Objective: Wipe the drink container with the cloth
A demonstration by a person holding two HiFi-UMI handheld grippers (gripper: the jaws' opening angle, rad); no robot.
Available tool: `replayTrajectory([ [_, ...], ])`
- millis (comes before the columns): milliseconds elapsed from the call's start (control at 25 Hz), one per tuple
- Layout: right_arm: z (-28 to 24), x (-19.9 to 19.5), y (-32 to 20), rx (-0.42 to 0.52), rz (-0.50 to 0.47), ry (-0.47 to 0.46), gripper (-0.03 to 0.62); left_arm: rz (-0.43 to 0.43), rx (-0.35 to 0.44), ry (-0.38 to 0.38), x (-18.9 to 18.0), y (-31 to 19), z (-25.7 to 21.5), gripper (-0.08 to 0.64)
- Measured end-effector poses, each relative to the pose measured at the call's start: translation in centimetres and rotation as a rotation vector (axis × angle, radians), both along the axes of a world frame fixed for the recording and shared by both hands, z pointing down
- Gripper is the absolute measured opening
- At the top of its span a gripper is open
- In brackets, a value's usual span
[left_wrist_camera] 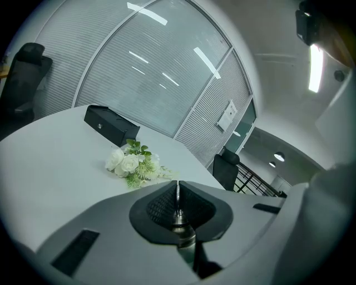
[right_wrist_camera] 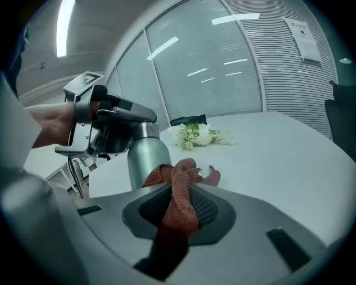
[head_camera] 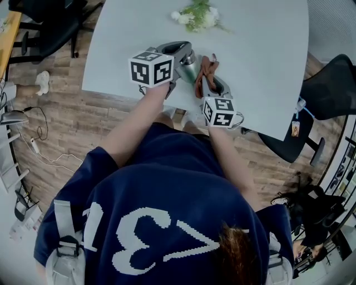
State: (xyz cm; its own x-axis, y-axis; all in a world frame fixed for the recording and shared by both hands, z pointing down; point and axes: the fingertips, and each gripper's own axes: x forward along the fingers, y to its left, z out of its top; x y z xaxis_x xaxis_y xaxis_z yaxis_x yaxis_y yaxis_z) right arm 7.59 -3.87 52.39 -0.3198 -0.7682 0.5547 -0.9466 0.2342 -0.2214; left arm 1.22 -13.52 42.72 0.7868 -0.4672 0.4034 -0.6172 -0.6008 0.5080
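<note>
Bottle [right_wrist_camera: 143,157] top in L gripper [left_wrist_camera: 178,189], cloth [right_wrist_camera: 186,172] in R gripper [right_wrist_camera: 181,192] touching side

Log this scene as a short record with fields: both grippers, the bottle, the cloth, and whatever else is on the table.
left gripper: jaws shut on the top of the bottle
right gripper: jaws shut on the cloth
bottle: metal, upright; base hidden, so whether it stands on the table or is lifted cannot be told
cloth: reddish-brown, bunched, lying against the bottle's lower side
table: white
flowers: white bunch, well beyond the bottle, untouched
black box: behind the flowers, at the far edge
</note>
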Motion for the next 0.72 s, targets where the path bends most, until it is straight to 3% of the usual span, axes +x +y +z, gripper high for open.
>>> replayTrajectory([
  [120,-1.1,-0.1,-0.8,0.039,-0.008,-0.001,0.083,-0.003,-0.010,-0.001,0.0,-0.3,0.1,0.021],
  [320,-9.1,-2.9,-3.6,0.284,-0.103,-0.059,0.083,0.012,-0.020,-0.005,0.5,-0.3,0.2,0.021],
  [400,-11.2,-4.6,-3.9,0.349,-0.173,-0.041,0.083,0.012,-0.019,-0.005,0.4,-0.3,0.1,0.021],
  [520,-10.1,-5.5,-2.8,0.335,-0.253,0.028,0.084,0.010,-0.022,-0.003,0.4,-0.3,0.3,0.021],
  [720,-5.5,-4.7,1.2,0.204,-0.343,0.103,0.084,0.014,-0.031,0.010,0.4,-0.5,0.2,0.021],
])
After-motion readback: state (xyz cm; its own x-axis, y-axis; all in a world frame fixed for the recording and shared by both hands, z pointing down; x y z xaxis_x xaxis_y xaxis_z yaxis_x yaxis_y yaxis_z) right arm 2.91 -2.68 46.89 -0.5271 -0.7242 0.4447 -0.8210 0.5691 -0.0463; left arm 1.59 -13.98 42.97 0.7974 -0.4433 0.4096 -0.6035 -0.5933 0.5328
